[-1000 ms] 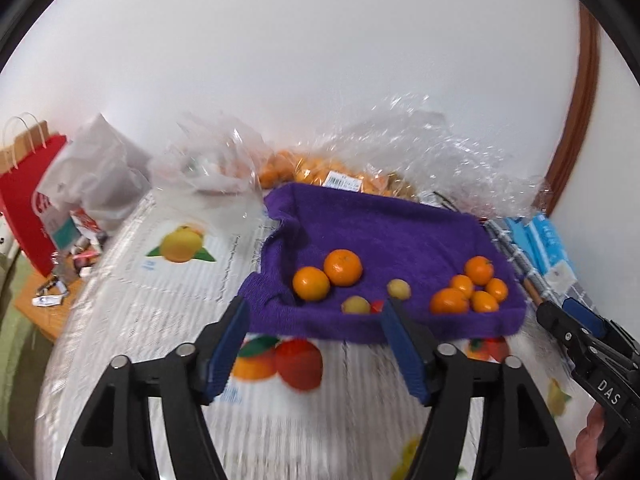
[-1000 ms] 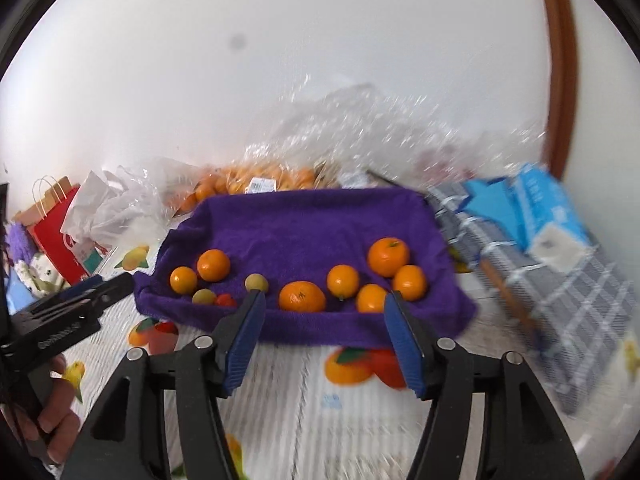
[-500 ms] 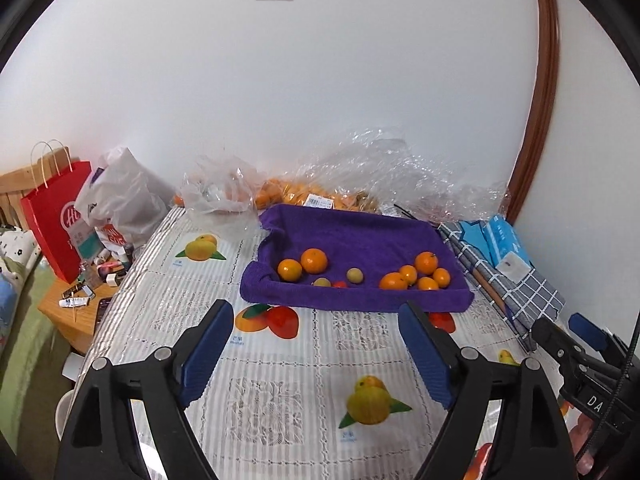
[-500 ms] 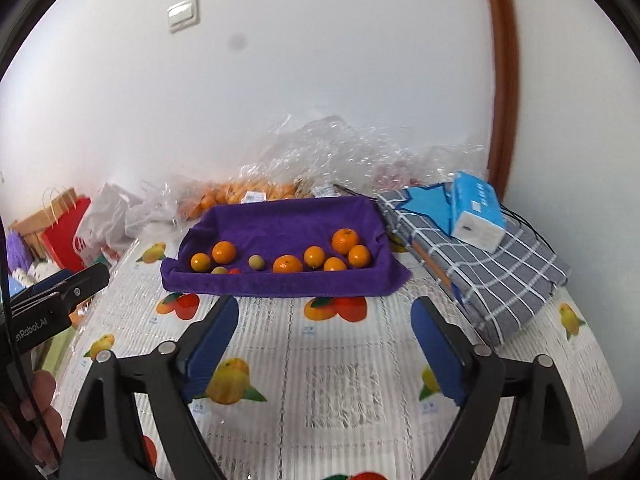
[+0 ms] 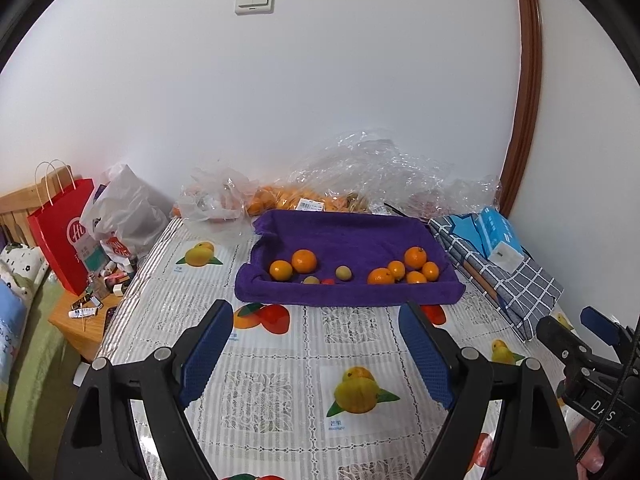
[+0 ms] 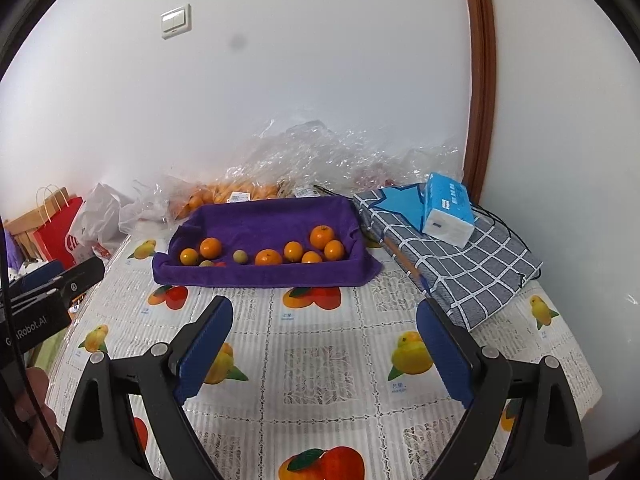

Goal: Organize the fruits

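A purple towel (image 5: pixel 352 236) (image 6: pixel 272 220) lies at the back of the table. On it sit two oranges (image 5: pixel 304 261) at the left, a cluster of several oranges (image 5: pixel 404 270) (image 6: pixel 312 246) at the right, and small yellow-green fruits (image 5: pixel 343 273) (image 6: pixel 239 257) plus a small red one (image 5: pixel 328 281) between them. My left gripper (image 5: pixel 316 332) is open and empty, well in front of the towel. My right gripper (image 6: pixel 324 340) is open and empty, also set back over the table.
The table has a fruit-print cloth (image 5: pixel 280 380). Clear plastic bags with more oranges (image 5: pixel 288 200) lie behind the towel. A checked grey cloth with a blue tissue pack (image 6: pixel 448 212) lies at the right. A red paper bag (image 5: pixel 60 236) and clutter stand off the left edge.
Both grippers have pulled back and up from the towel, which now looks smaller and farther. Both stay open and empty. The fruits have not moved.
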Motion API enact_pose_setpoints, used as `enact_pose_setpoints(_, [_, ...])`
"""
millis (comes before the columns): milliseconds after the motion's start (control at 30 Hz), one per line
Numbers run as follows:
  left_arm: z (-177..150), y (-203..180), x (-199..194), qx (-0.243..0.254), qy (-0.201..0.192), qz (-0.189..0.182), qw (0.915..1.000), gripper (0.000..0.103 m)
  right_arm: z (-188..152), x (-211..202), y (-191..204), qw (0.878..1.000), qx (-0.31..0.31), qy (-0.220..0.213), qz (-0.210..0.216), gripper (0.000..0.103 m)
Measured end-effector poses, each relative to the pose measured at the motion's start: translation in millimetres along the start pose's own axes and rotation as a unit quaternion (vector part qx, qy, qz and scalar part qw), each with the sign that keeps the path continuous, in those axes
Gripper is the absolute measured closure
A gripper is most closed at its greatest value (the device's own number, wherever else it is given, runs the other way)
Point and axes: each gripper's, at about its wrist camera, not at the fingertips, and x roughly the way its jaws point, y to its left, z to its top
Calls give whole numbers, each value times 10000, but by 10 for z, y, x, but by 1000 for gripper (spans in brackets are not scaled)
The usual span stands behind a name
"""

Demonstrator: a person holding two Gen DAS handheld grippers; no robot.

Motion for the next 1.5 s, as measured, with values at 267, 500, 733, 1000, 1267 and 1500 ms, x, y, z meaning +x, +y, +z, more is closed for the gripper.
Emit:
enact_pose_setpoints(267, [-3,-16,-6,13,11,2,10000,19,-16,-14,-44,10000,31,26,-48,11])
enact_pose_setpoints(500, [-1,-22,-7,11,4,-1,10000,19,-39,-6,-70,9999,74,44,-129,11])
enact_pose_setpoints(733, [-22,-22,-2,8,3,16,10000,19,-42,-12,-63,9999,75,39,-134,11])
enact_pose_setpoints(1000, [-39,-11,-28,-5,-44,58,10000,19,-48,-47,-27,9999,11,-11,-157,11])
enact_pose_setpoints(1267, [-6,15,-57,7,-96,123,9999,19,-33,-87,-9,9999,7,-71,-134,11])
enact_pose_setpoints(1500, [-9,34,-81,-46,-108,117,9999,18,-33,-126,-10,9999,20,-103,-111,11])
